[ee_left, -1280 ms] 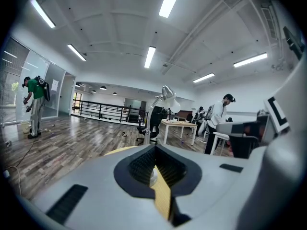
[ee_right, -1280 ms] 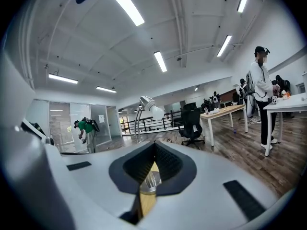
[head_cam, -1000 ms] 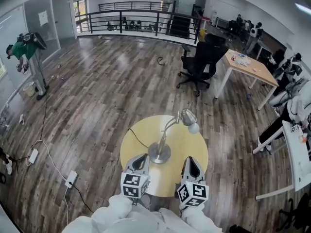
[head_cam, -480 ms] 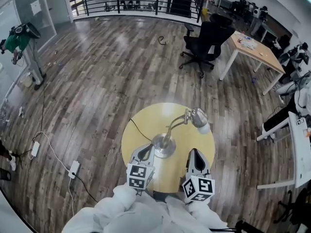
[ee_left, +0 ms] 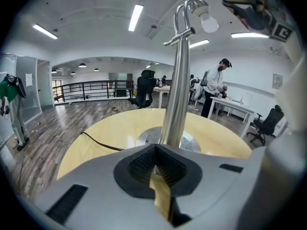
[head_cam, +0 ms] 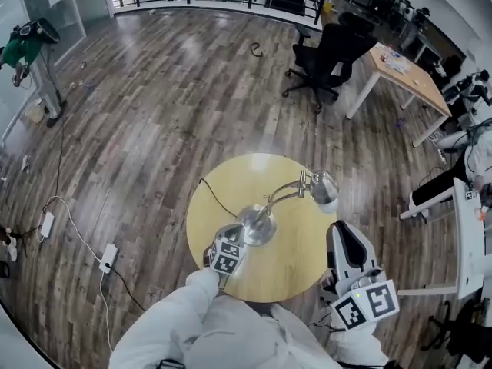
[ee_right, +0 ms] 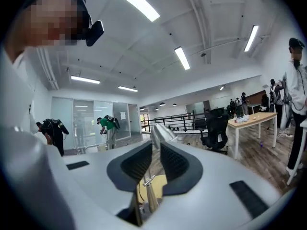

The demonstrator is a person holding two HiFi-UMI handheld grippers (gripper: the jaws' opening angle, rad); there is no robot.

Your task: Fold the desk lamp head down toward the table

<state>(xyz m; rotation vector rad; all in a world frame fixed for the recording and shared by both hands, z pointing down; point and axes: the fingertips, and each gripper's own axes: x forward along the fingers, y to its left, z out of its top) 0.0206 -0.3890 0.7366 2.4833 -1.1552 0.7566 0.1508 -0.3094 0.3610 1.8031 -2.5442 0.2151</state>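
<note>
A chrome desk lamp stands on the round yellow table (head_cam: 231, 183). Its disc base (head_cam: 257, 225) sits near the middle, and its arm rises to the head (head_cam: 323, 184) with a white bulb, over the table's right side. My left gripper (head_cam: 233, 234) is shut and empty, low over the table just in front of the base. In the left gripper view, the gripper (ee_left: 156, 150) has the pole (ee_left: 175, 95) straight ahead. My right gripper (head_cam: 342, 233) is raised at the table's right edge, shut and empty. From the right gripper (ee_right: 156, 152), the lamp head (ee_right: 160, 133) shows just beyond the jaws.
A black cable (head_cam: 211, 194) runs from the lamp base off the table's left edge. A power strip (head_cam: 108, 257) lies on the wood floor to the left. A black office chair (head_cam: 327, 56) and a wooden desk (head_cam: 403, 71) stand farther back, with people at the right.
My left gripper has dropped down close to the lamp base. My right gripper has lifted and swung out to the right, up beside the lamp head.
</note>
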